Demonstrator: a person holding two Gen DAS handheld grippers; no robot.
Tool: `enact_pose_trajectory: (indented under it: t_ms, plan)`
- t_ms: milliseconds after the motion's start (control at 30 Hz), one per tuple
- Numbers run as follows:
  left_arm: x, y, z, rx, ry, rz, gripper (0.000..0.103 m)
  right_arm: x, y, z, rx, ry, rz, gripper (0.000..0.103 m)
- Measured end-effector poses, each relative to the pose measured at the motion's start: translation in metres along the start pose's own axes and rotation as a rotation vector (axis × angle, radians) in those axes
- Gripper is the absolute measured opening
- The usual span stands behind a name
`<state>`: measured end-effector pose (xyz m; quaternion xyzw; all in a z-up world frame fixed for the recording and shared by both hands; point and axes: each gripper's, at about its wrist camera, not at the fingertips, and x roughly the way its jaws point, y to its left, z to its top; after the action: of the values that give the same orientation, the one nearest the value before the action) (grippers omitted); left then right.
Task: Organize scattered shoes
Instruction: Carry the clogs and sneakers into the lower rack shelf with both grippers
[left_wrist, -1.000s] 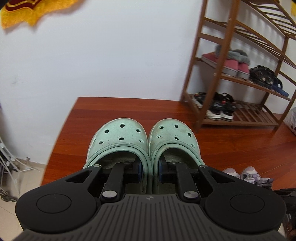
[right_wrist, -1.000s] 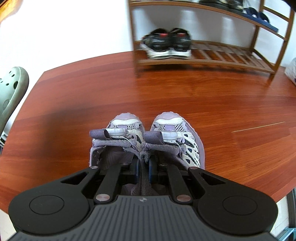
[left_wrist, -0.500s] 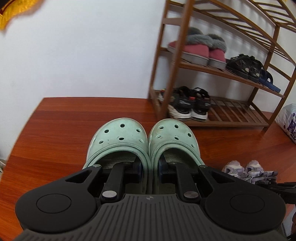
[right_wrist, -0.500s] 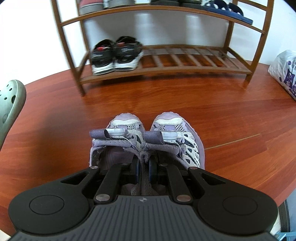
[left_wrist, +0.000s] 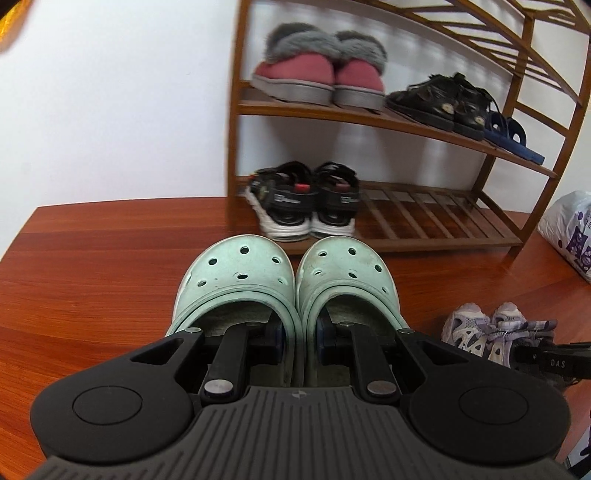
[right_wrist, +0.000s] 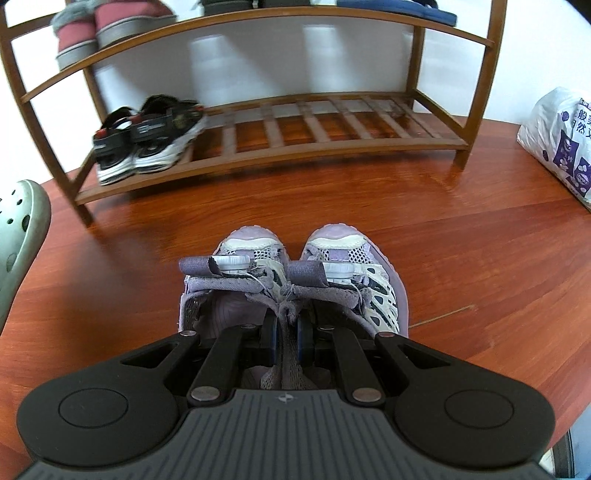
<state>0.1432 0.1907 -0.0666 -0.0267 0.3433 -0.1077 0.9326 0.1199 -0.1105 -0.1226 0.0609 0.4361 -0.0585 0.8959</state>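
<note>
My left gripper (left_wrist: 299, 338) is shut on a pair of mint green clogs (left_wrist: 236, 273), pinching their two inner walls together above the wooden floor. My right gripper (right_wrist: 286, 338) is shut on a pair of lilac sneakers (right_wrist: 351, 258), clamping their inner collars. The sneakers (left_wrist: 480, 328) also show at the lower right of the left wrist view, and one clog (right_wrist: 18, 236) at the left edge of the right wrist view. The wooden shoe rack (left_wrist: 436, 221) stands straight ahead against the white wall.
Black sandals (left_wrist: 303, 199) sit at the left end of the rack's bottom shelf (right_wrist: 332, 122); the slats to their right are bare. Pink fur-lined slippers (left_wrist: 317, 77), black sandals (left_wrist: 439, 99) and blue slippers (left_wrist: 513, 136) fill the shelf above. A white printed bag (right_wrist: 561, 136) lies right of the rack.
Both grippers have carried their shoes across the floor toward the rack, which now fills the view ahead and looks much nearer. Neither grip has changed.
</note>
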Motion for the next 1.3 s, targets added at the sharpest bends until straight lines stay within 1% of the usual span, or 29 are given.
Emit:
enact_pose_trajectory:
  t_ms: [133,233,467,600,733,1000,1300]
  plan:
    - [0.007,-0.033,0.002,-0.015,0.001,0.022,0.018,0.01,-0.035,0.012,-0.017,0.004,0.012,0.01]
    - [0.01,-0.057,0.003,-0.039,-0.02,0.041,0.018,0.013,-0.062,0.024,-0.042,0.007,0.042,0.01]
    - [0.019,-0.123,0.007,-0.113,-0.048,0.114,0.018,0.009,-0.114,0.046,-0.145,-0.013,0.114,0.01]
    - [0.018,-0.157,0.011,-0.156,-0.057,0.155,0.018,0.008,-0.145,0.061,-0.19,-0.008,0.167,0.01]
    - [0.016,-0.186,0.019,-0.182,-0.05,0.173,0.018,0.009,-0.169,0.076,-0.213,0.008,0.187,0.01]
    - [0.023,-0.222,0.039,-0.192,-0.045,0.175,0.018,0.01,-0.2,0.106,-0.224,0.03,0.193,0.01]
    - [0.059,-0.239,0.057,-0.162,-0.036,0.155,0.018,0.022,-0.214,0.14,-0.209,0.003,0.178,0.01]
